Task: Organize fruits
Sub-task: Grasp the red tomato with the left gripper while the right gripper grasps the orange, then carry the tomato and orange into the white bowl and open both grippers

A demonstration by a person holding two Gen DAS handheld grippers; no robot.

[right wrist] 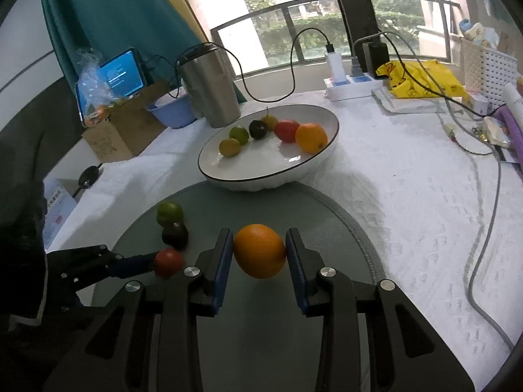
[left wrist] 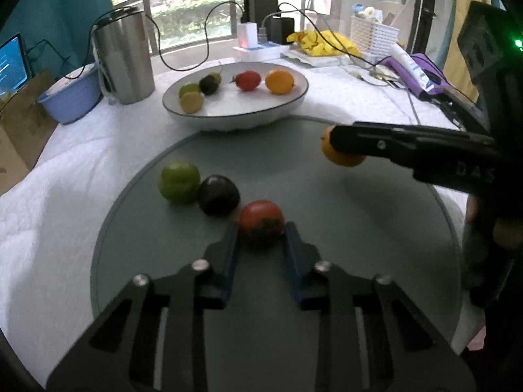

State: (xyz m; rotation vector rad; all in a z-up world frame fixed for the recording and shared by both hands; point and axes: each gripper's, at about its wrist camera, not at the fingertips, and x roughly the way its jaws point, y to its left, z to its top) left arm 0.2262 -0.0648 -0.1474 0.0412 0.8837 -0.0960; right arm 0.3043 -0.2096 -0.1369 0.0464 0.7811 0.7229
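Observation:
My left gripper (left wrist: pixel 261 228) is shut on a red tomato (left wrist: pixel 261 222) just above the grey round mat (left wrist: pixel 327 212). My right gripper (right wrist: pixel 260 241) is shut on an orange (right wrist: pixel 260 251) and holds it over the mat (right wrist: pixel 327 215); it also shows in the left wrist view (left wrist: pixel 340 156). A green lime (left wrist: pixel 179 181) and a dark fruit (left wrist: pixel 218 194) lie on the mat to the left. The white bowl (left wrist: pixel 294 98) behind the mat holds several fruits, among them a tomato (left wrist: pixel 248 80) and an orange (left wrist: pixel 279 81).
A steel tumbler (left wrist: pixel 124 62) and a blue tub (left wrist: pixel 70 98) stand at the back left beside a cardboard box (left wrist: pixel 19 130). A power strip (right wrist: pixel 349 85), cables (right wrist: pixel 483 215), a yellow bag (right wrist: pixel 421 78) and a white basket (right wrist: pixel 487 72) crowd the back right.

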